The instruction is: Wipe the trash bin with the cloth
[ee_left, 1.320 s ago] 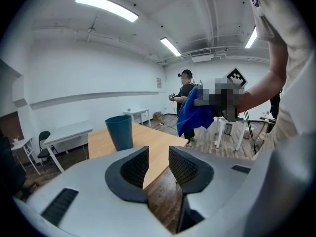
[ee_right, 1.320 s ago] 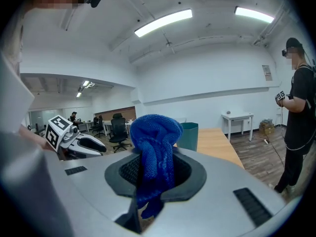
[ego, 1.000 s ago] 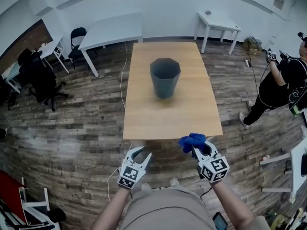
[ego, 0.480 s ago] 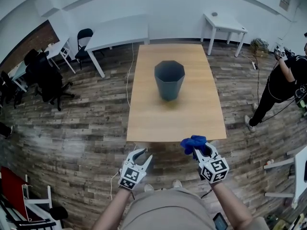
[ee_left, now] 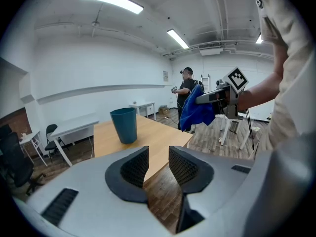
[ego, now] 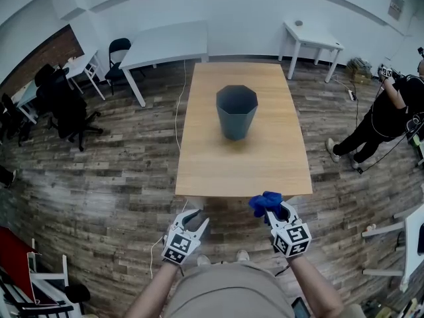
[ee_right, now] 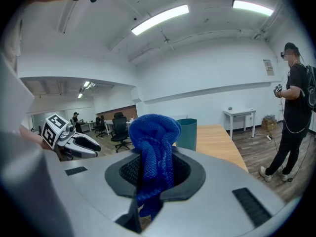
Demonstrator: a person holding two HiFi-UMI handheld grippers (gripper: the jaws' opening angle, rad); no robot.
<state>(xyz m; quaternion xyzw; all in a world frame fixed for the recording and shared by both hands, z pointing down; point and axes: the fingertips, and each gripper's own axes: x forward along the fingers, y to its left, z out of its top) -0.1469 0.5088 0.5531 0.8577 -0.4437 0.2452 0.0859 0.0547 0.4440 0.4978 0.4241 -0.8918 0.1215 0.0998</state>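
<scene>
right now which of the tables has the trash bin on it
The wooden table in the middle: the teal trash bin stands upright on it. The long white table and small white table behind it hold no bin.

Wooden table (ego: 265,164) — trash bin (ego: 236,111) upright

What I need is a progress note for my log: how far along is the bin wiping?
Done: the blue cloth is clamped in the right tool. In hand: both tools hover short of the table, the left tool open and empty. Left: reaching the trash bin mid-table and all the wiping.
</scene>
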